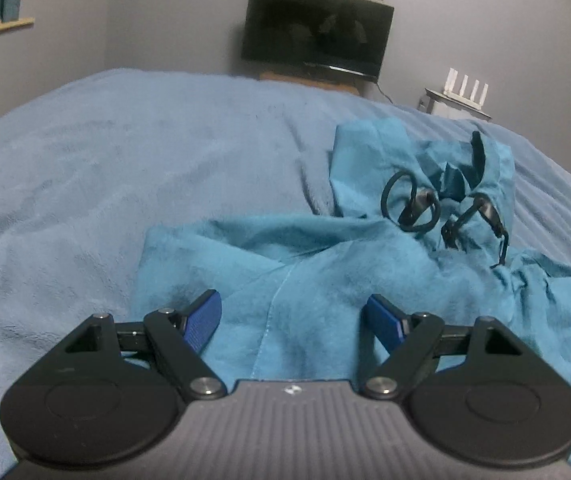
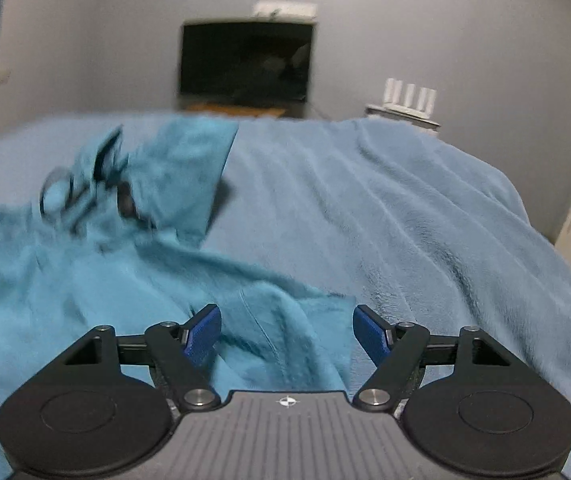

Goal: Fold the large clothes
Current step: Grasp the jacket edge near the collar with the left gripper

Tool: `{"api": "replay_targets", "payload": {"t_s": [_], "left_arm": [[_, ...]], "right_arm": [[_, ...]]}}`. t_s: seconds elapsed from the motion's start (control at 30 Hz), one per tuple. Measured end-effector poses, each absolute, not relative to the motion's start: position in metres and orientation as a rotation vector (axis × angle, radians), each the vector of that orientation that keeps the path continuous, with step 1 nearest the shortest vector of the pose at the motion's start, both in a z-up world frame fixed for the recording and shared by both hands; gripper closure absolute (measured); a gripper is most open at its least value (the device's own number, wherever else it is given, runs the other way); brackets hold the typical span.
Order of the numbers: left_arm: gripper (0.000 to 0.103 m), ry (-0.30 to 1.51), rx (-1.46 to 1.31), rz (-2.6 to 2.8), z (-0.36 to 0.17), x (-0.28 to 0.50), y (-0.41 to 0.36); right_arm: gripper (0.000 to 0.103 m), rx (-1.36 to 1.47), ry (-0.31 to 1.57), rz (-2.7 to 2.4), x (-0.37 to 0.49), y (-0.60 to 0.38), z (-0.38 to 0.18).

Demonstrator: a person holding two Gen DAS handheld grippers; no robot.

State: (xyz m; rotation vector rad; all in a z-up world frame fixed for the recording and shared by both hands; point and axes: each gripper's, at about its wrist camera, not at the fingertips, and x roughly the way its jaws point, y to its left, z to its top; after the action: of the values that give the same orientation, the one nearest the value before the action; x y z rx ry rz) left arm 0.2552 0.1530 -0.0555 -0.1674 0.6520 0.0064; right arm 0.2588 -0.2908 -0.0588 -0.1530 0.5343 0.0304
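Here, both claws, left (image 1: 291,326) and right (image 2: 287,334), tilted downward, wide apart, empty above teal garment (image 1: 325,280).

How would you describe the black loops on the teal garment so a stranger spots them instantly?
Start at the bed's blue blanket. On it lies a crumpled teal garment. At its bunched far end sit the loops: thin black cord rings, the only dark things on the cloth.

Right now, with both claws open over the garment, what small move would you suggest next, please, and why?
Probably lower the left claw and close on the garment edge beneath it: both claws stand open and empty, and the cloth lies crumpled on the blanket, cords tangled on top.
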Motion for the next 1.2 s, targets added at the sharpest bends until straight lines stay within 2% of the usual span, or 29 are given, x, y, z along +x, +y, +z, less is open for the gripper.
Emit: {"api": "replay_targets", "payload": {"t_s": [0.03, 0.1, 0.13, 0.17, 0.2, 0.23, 0.27, 0.47, 0.53, 0.63, 0.7, 0.8, 0.87, 0.93, 1.03, 1.1, 1.13, 1.17, 1.2], "left_arm": [[0.024, 0.660, -0.168, 0.000, -0.056, 0.255, 0.155], [0.035, 0.671, -0.151, -0.011, -0.057, 0.256, 0.155], [0.051, 0.675, -0.135, -0.017, -0.057, 0.256, 0.153], [0.070, 0.679, -0.116, -0.027, -0.056, 0.254, 0.151], [0.076, 0.677, -0.100, -0.023, -0.056, 0.255, 0.148], [0.093, 0.670, -0.082, -0.020, -0.054, 0.253, 0.147], [0.101, 0.659, -0.080, -0.035, -0.051, 0.251, 0.147], [0.103, 0.599, -0.087, 0.017, -0.041, 0.244, 0.149], [0.103, 0.618, -0.091, 0.025, -0.043, 0.245, 0.152], [0.103, 0.661, -0.069, 0.047, -0.053, 0.250, 0.150], [0.103, 0.668, -0.049, 0.055, -0.054, 0.252, 0.147], [0.103, 0.670, -0.030, 0.065, -0.053, 0.253, 0.144], [0.103, 0.665, -0.033, 0.067, -0.053, 0.253, 0.143], [0.103, 0.660, -0.040, 0.074, -0.052, 0.251, 0.144], [0.102, 0.658, -0.051, 0.077, -0.050, 0.250, 0.143], [0.098, 0.655, -0.054, 0.073, -0.048, 0.249, 0.143], [0.091, 0.653, -0.060, 0.072, -0.047, 0.249, 0.143], [0.078, 0.647, -0.071, 0.069, -0.044, 0.247, 0.144], [0.068, 0.636, -0.081, 0.068, -0.042, 0.245, 0.144]], "right_arm": [[0.034, -0.179, 0.552, 0.057, 0.262, -0.292, -0.062], [0.055, -0.183, 0.572, 0.117, 0.268, -0.289, -0.068], [0.079, -0.171, 0.581, 0.139, 0.268, -0.291, -0.068], [0.089, -0.163, 0.580, 0.141, 0.270, -0.290, -0.068], [0.090, -0.162, 0.568, 0.136, 0.269, -0.289, -0.067], [0.094, -0.165, 0.548, 0.137, 0.268, -0.287, -0.065], [0.095, -0.176, 0.512, 0.133, 0.267, -0.285, -0.062], [0.096, -0.172, 0.331, 0.070, 0.266, -0.280, -0.046], [0.096, -0.140, 0.328, 0.048, 0.272, -0.282, -0.048], [0.084, -0.037, 0.439, 0.012, 0.291, -0.289, -0.067], [0.073, -0.073, 0.489, 0.003, 0.296, -0.287, -0.082], [0.059, -0.101, 0.472, -0.008, 0.295, -0.284, -0.083], [0.036, -0.100, 0.442, -0.030, 0.292, -0.282, -0.077], [0.031, -0.106, 0.387, -0.042, 0.286, -0.277, -0.071], [0.030, -0.096, 0.340, -0.023, 0.280, -0.269, -0.063], [0.030, -0.077, 0.330, 0.029, 0.275, -0.265, -0.056], [0.030, -0.074, 0.330, 0.053, 0.274, -0.261, -0.056], [0.030, -0.076, 0.336, 0.081, 0.274, -0.255, -0.055], [0.029, -0.079, 0.344, 0.104, 0.274, -0.250, -0.056]]}}
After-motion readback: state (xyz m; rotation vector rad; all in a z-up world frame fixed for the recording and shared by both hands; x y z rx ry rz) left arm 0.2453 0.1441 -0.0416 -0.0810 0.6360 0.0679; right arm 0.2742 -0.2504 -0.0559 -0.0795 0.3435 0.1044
